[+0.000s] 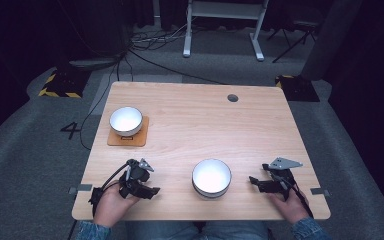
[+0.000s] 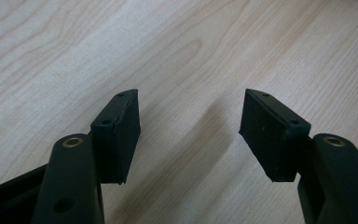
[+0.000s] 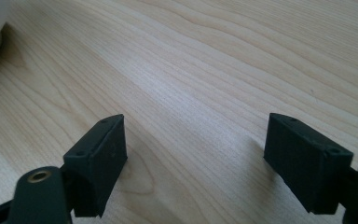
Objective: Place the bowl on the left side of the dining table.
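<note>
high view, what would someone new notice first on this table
Two white bowls stand out against the pale wooden table: the larger bowl near the front edge between the two hands, and the smaller bowl on a brown coaster at the left. Flanking the larger bowl, the left claw and right claw are both held open low over bare wood, each pointing inward toward it.

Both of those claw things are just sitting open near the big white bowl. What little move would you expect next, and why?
Probably the right gripper slides leftward toward the near bowl. Its jaws stand open and empty, pointing at that bowl across bare table, closer to it than to the small bowl on the brown coaster. The left gripper, also open, could meet the bowl's other side.
</note>
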{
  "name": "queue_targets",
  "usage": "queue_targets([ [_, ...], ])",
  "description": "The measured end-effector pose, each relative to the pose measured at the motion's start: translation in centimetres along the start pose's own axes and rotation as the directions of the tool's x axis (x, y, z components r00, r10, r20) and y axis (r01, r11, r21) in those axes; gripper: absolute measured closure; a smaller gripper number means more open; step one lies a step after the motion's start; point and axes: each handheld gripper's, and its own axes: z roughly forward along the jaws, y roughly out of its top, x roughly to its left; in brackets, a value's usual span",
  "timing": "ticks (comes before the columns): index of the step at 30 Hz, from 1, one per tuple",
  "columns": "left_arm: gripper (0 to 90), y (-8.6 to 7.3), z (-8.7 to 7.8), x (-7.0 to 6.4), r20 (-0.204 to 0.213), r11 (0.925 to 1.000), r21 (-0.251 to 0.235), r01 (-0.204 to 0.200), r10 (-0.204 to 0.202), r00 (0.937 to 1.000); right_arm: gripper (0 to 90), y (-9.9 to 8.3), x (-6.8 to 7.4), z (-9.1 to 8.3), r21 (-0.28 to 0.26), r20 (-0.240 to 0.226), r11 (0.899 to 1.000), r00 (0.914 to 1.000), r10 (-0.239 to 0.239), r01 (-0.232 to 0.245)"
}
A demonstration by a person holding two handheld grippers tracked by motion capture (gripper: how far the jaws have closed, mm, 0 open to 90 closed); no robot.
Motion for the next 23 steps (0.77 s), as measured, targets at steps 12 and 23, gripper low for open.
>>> queue_targets([
  [12,14.5,-1.4,1.8,0.0,-0.038,0.9759,-0.157,-0.151,0.147,0.9884,21.1,0.0,0.0,0.0,-0.002,-0.004,1.0,1.0,-0.007,0.007],
  [23,0.0,-1.7,2.7,0.2,-0.02,0.9617,-0.222,-0.161,0.16,0.9869,21.1,0.0,0.0,0.0,-0.002,-0.004,1.0,1.0,-0.007,0.007],
])
